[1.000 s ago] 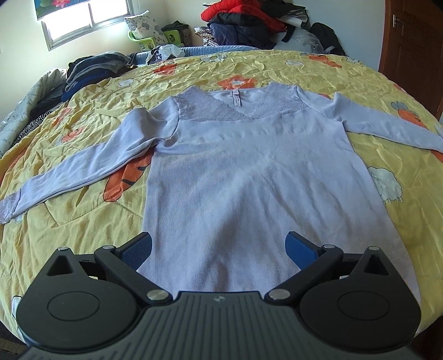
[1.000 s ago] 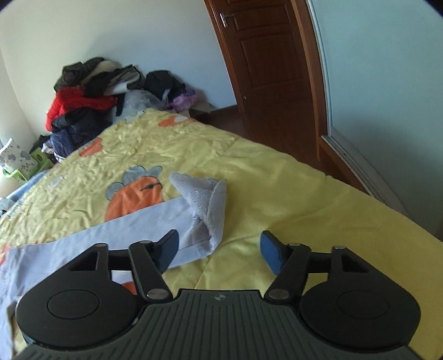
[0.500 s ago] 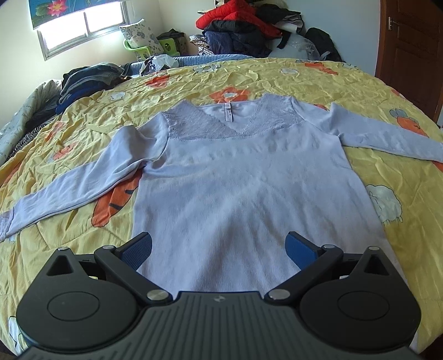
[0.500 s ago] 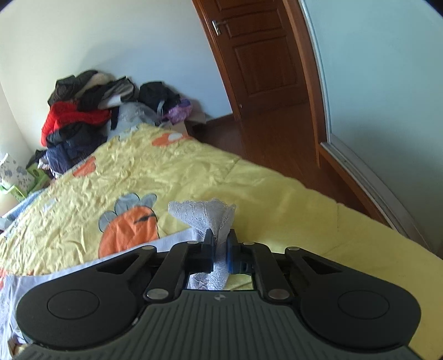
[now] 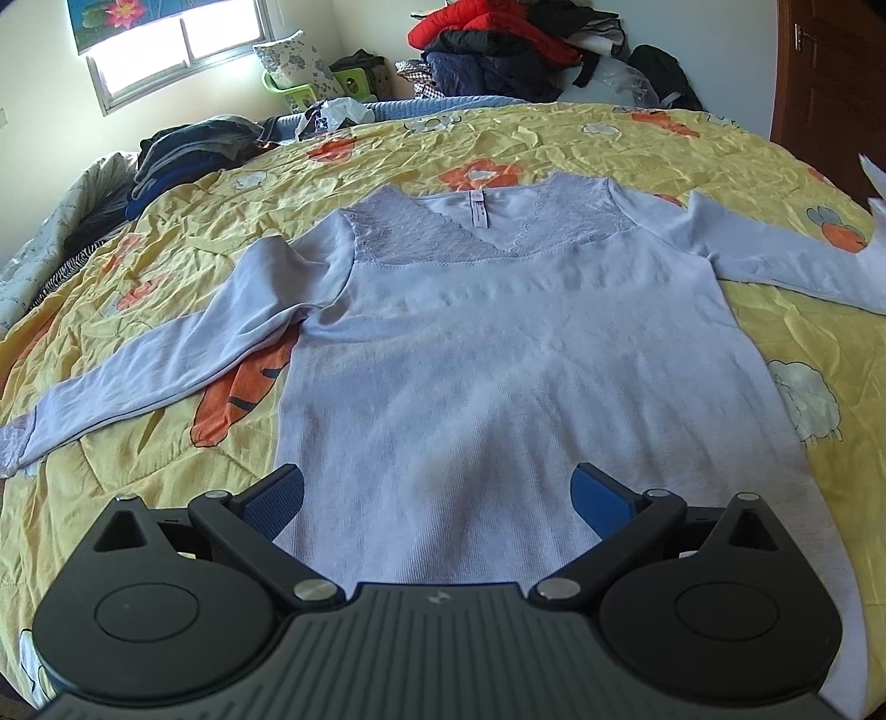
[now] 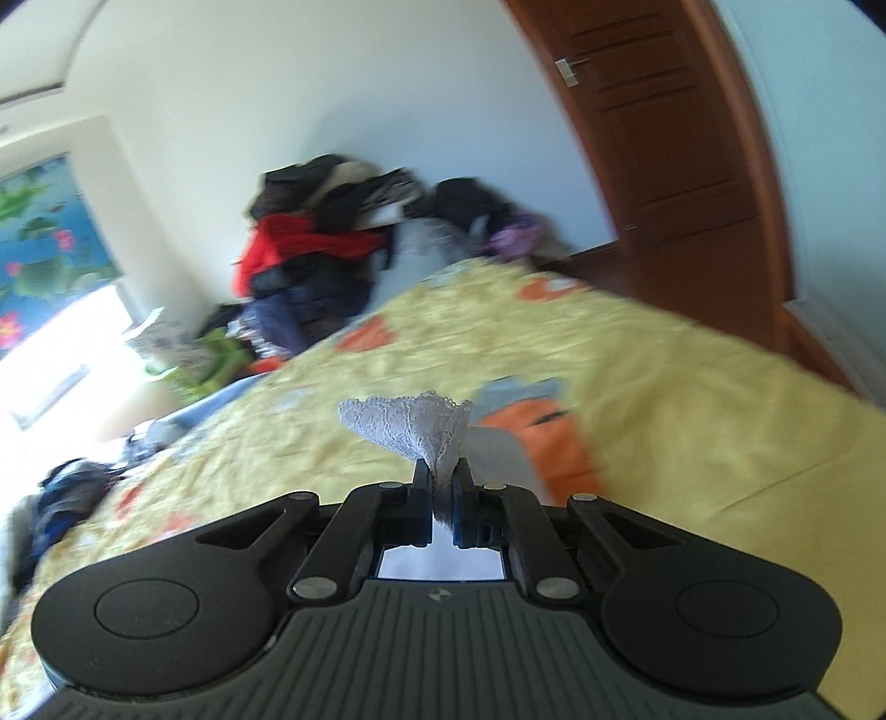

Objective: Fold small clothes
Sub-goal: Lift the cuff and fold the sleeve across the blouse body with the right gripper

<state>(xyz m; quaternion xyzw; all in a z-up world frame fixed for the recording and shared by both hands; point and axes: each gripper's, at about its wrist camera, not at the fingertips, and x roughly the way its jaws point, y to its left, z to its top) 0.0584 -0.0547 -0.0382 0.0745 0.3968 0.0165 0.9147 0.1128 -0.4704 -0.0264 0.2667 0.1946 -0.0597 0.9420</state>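
A lavender long-sleeved top point(image 5: 515, 354) with a lace yoke lies flat, front up, on the yellow bedspread point(image 5: 183, 260), both sleeves spread out. My left gripper point(image 5: 437, 498) is open and empty, hovering over the hem. My right gripper point(image 6: 441, 487) is shut on the lace cuff point(image 6: 410, 423) of the right sleeve and holds it above the bed. The lifted cuff shows at the right edge of the left wrist view point(image 5: 875, 188).
A pile of dark and red clothes point(image 5: 515, 44) sits beyond the bed's far edge, and folded dark clothes point(image 5: 188, 149) lie at the far left. A wooden door point(image 6: 681, 133) stands to the right. The window point(image 5: 177, 50) is at the back left.
My right gripper closed on the sleeve cuff, lifted it off the bed and swung left. My left gripper stayed open and drew back slightly from the top.
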